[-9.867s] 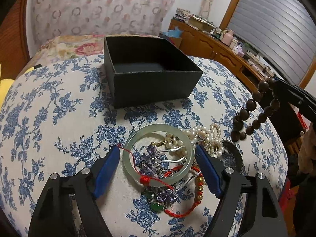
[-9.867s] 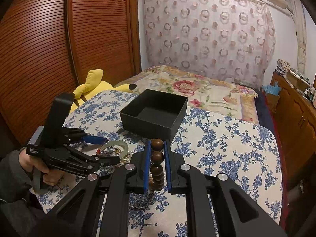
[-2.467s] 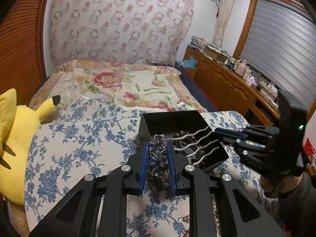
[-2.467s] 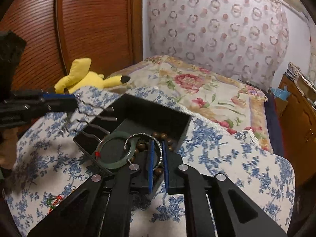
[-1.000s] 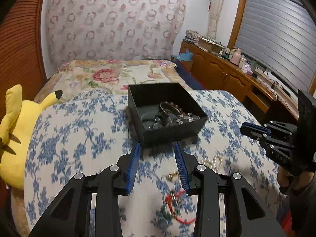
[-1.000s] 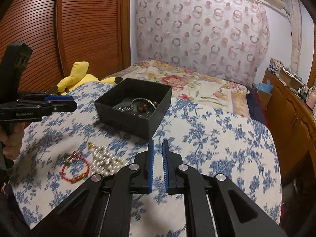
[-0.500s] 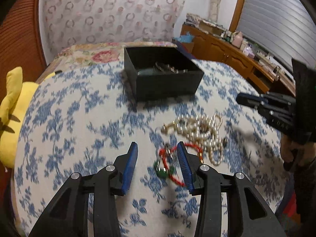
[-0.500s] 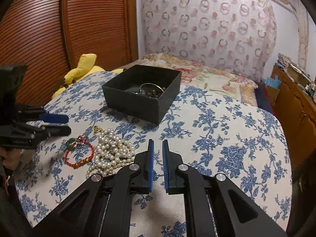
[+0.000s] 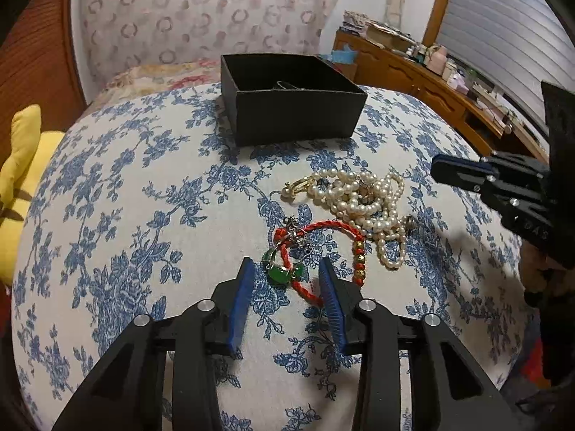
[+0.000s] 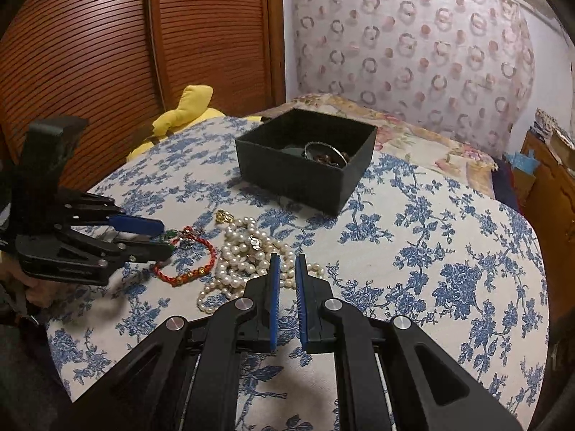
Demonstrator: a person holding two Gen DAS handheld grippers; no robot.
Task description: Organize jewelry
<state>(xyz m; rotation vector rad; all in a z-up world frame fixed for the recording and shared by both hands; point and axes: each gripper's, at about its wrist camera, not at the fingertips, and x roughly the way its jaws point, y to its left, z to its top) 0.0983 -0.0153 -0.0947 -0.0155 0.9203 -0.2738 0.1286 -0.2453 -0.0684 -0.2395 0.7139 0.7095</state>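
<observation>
A red cord bracelet with gold beads and a green pendant lies on the blue-flowered cloth. My left gripper hangs low over it, jaws closing, with the pendant and part of the cord between the pads but not pinched. Just right of the bracelet lies a heap of pearl necklace. My right gripper hovers over the near edge of the pearls, shut and empty. The black box stands farther back with a bangle and dark beads inside.
The round table curves away at every edge. A yellow plush toy sits off its left side by a wooden slatted door. A bed lies behind, and a wooden dresser runs along the right wall.
My left gripper has dropped from facing the box to just over the red bracelet, which now lies between its jaws. The right gripper has tipped down over the pearls.
</observation>
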